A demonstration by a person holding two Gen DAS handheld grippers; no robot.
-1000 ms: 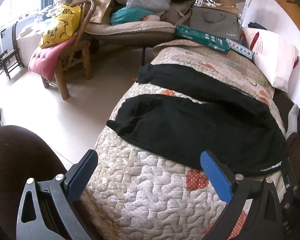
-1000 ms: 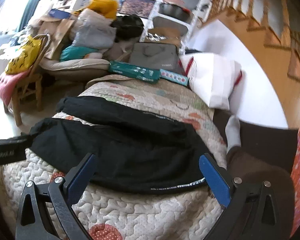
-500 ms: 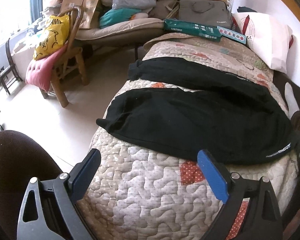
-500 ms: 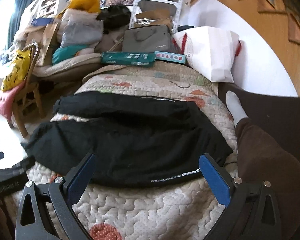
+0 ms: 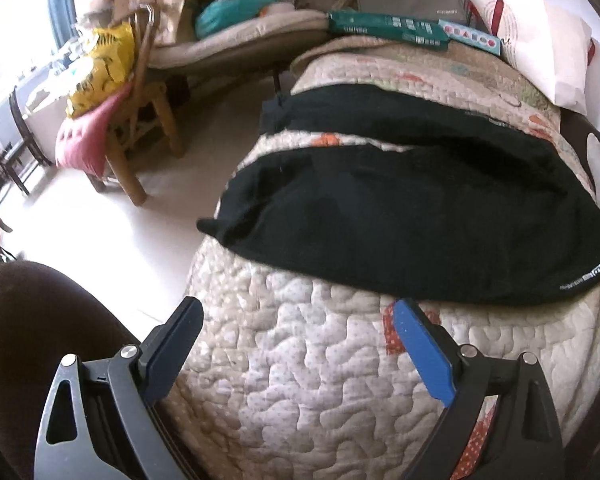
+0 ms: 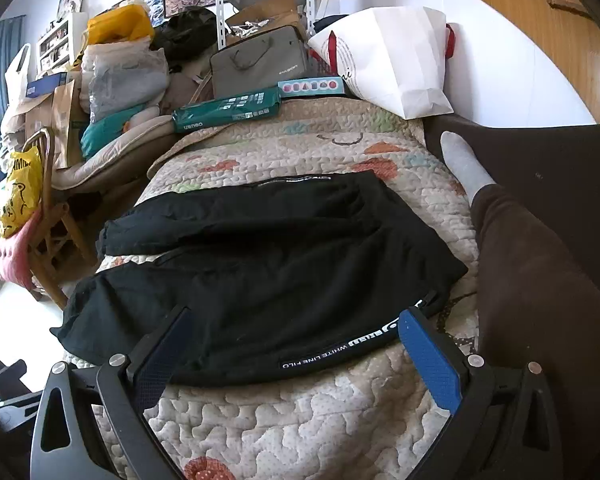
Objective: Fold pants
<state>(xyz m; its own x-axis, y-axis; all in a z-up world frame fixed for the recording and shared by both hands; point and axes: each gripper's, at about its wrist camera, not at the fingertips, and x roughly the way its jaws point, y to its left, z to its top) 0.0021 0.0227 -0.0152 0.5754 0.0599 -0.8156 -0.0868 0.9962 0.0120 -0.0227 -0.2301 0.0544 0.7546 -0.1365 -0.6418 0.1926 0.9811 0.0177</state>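
Note:
Black pants lie spread flat on a quilted bed cover, waistband with white lettering on the right, both legs running left toward the bed's edge. My left gripper hovers open over bare quilt, just short of the near leg's lower edge. Over the waistband's near edge my right gripper stands open, its fingers straddling the band with nothing pinched.
A person's brown-trousered leg and grey sock rest along the bed's right side; a knee fills the lower left. A white paper bag, green box and grey case crowd the bed's far end. A wooden chair stands on the floor to the left.
Both grippers have drifted closer to the pants and lower; the right one now reaches the waistband edge. The pants lie as before, and both sets of jaws stay open.

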